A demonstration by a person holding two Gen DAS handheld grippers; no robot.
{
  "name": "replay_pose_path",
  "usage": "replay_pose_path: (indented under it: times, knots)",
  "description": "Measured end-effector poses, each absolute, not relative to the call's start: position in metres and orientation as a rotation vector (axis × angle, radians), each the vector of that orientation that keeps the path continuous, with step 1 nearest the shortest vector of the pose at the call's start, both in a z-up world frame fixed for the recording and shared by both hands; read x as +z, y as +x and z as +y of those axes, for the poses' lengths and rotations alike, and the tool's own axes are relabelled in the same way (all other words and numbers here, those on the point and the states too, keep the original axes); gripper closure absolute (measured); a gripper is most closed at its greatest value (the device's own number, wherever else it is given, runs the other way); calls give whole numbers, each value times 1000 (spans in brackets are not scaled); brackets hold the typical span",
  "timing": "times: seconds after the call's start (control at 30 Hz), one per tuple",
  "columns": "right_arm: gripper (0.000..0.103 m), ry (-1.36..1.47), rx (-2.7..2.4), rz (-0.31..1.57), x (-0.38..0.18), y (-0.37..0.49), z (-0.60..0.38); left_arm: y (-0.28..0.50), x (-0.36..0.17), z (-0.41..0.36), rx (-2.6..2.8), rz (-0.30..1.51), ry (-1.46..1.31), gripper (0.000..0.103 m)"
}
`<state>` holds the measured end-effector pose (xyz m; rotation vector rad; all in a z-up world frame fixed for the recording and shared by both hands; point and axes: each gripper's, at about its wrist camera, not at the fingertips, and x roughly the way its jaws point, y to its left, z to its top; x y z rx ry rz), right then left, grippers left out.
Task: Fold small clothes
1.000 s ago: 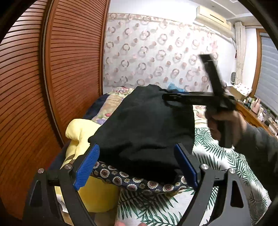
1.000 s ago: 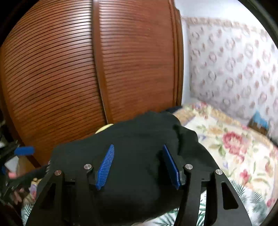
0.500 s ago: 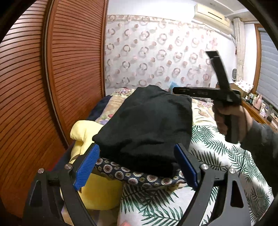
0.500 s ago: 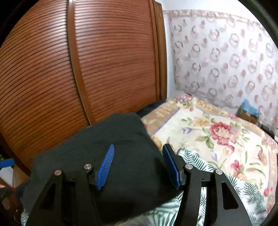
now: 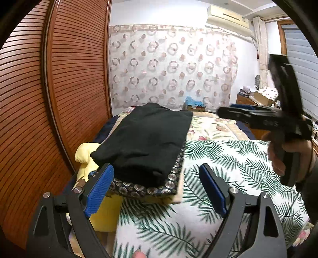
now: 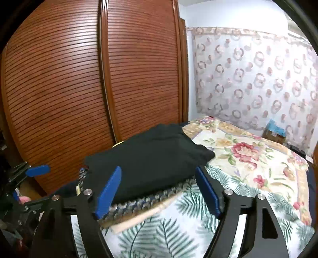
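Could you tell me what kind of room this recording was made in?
Most likely a bedroom: a bed under a palm-leaf spread, a louvred wooden wardrobe beside it, and a wall air conditioner overhead.

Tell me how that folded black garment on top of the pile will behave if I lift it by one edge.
The black garment looks like soft knit folded in layers, so it would probably droop and unfold rather than stay flat. It appears light, and lies on a patterned cloth, so pushing it may drag that layer along. Both the left gripper and the right gripper are open, holding nothing.
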<state>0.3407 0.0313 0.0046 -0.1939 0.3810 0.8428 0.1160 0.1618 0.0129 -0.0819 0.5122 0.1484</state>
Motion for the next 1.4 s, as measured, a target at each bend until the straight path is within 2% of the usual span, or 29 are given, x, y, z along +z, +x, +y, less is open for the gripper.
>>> replay_pose_path:
  times: [0.77,1.07,1.4]
  knots:
    - [21,-63,449,348,-13,99,-150,89,26,49,-37,498,-73,15]
    - [21,-1,321,271,19,38,-189,75,48,23,-42,437,-48,15]
    - [21,3,294,236,20,16,-185,69,60,19,-30,403,-38,15]
